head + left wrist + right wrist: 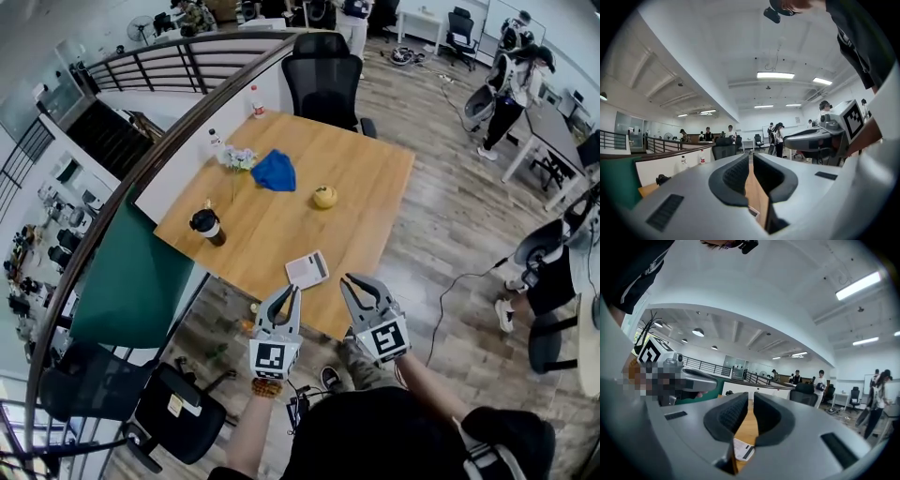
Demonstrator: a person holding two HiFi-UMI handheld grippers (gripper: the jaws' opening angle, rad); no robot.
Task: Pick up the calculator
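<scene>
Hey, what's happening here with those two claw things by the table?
A person holds a gripper in each hand at the near edge of a wooden table. The left gripper and right gripper hover just short of a white calculator lying by that edge. Both pairs of jaws stand slightly apart and empty; the calculator is not yet picked up.

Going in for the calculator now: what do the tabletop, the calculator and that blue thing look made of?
Tabletop: wood or wood-look laminate, matt; warm tan with faint grain streaks, no glare. Calculator: probably hard plastic, white casing with a dark strip; a thin, rigid slab lying flat. Blue thing: soft cloth, crumpled into folds.
</scene>
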